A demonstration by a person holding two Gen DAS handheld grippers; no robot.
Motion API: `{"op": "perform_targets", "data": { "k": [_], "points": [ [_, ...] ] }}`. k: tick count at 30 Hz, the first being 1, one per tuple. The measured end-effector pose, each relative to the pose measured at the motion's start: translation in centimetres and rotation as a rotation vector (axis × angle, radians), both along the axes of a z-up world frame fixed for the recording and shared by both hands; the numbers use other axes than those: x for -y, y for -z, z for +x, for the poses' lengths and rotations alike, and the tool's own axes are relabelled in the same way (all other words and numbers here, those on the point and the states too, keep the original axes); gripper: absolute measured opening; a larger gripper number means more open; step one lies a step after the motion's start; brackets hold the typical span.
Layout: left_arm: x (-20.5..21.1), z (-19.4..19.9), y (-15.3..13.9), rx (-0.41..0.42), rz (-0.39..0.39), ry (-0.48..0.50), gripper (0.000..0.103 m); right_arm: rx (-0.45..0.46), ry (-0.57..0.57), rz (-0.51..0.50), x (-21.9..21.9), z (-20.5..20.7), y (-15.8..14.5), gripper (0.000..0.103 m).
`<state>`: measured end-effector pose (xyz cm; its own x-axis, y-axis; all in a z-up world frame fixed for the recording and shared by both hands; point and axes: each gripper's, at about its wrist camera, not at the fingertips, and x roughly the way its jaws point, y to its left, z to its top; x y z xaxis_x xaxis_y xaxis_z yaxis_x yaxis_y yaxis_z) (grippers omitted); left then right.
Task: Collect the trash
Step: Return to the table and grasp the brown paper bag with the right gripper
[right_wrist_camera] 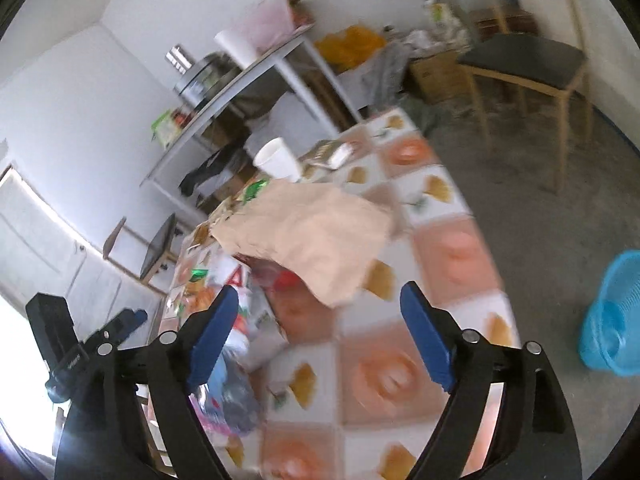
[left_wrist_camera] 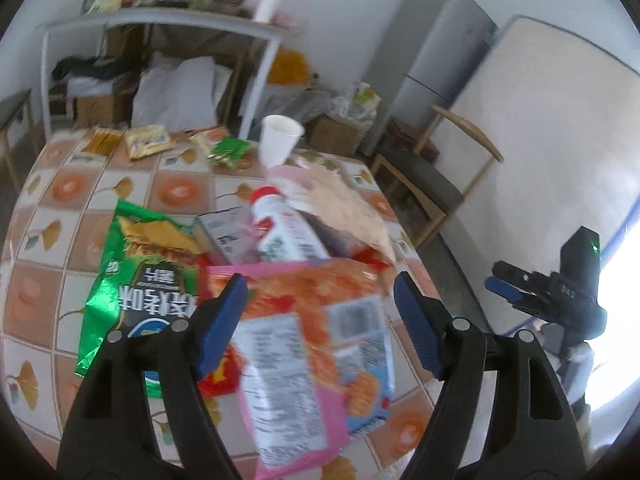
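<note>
A heap of trash lies on the tiled tablecloth (left_wrist_camera: 60, 184): a green chip bag (left_wrist_camera: 132, 280), a pink and orange snack bag (left_wrist_camera: 312, 340), a white bottle with a red cap (left_wrist_camera: 280, 228), a brown paper bag (left_wrist_camera: 344, 208) and a white paper cup (left_wrist_camera: 280, 140). My left gripper (left_wrist_camera: 320, 308) hovers open over the snack bag, its blue pads standing clear on either side. Off the table's right edge, my right gripper (left_wrist_camera: 504, 286) is seen from the side. In the right wrist view the right gripper (right_wrist_camera: 316, 320) is open above the tablecloth (right_wrist_camera: 452, 252), nothing between its fingers, with the paper bag (right_wrist_camera: 308, 232) beyond.
Small snack packets (left_wrist_camera: 146, 140) lie along the table's far edge. A blue plastic basket (right_wrist_camera: 616, 320) stands on the floor to the right of the table. A wooden chair (right_wrist_camera: 524, 60), a grey fridge (left_wrist_camera: 436, 60) and a cluttered white shelf table (left_wrist_camera: 160, 24) stand behind.
</note>
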<state>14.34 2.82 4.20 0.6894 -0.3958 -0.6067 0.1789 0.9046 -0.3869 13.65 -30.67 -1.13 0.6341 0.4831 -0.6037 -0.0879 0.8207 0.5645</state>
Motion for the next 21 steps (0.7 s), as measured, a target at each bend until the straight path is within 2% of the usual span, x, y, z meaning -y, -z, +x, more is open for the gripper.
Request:
{"op": "perform_targets", "data": {
  "k": [4,8,12,17,21],
  "points": [
    [-1.5,1.4,0.8,-0.011,-0.029,-0.030,0.072,-0.029,-0.042,-0.011,-3.5,5.5,0.5,0.083],
    [-2.5,2.3,1.1,-0.015,-0.048,-0.042,0.072,-0.095,-0.036,-0.075,-6.3,11.1,2.3,0.083],
    [-3.2,2.9,1.6,-0.027,-0.060,-0.047,0.072,-0.160,-0.034,-0.139,-7.6,14.3,4.4,0.083],
    [-3.9,3.4,2.3,-0.048,-0.068,-0.052,0.072,-0.199,-0.053,-0.161,-8.6,15.1,5.7,0.070],
    [-4.1,3.6,2.5,-0.054,-0.068,-0.058,0.072,-0.186,-0.043,-0.161,-8.4,14.8,5.5,0.048]
  ]
}}
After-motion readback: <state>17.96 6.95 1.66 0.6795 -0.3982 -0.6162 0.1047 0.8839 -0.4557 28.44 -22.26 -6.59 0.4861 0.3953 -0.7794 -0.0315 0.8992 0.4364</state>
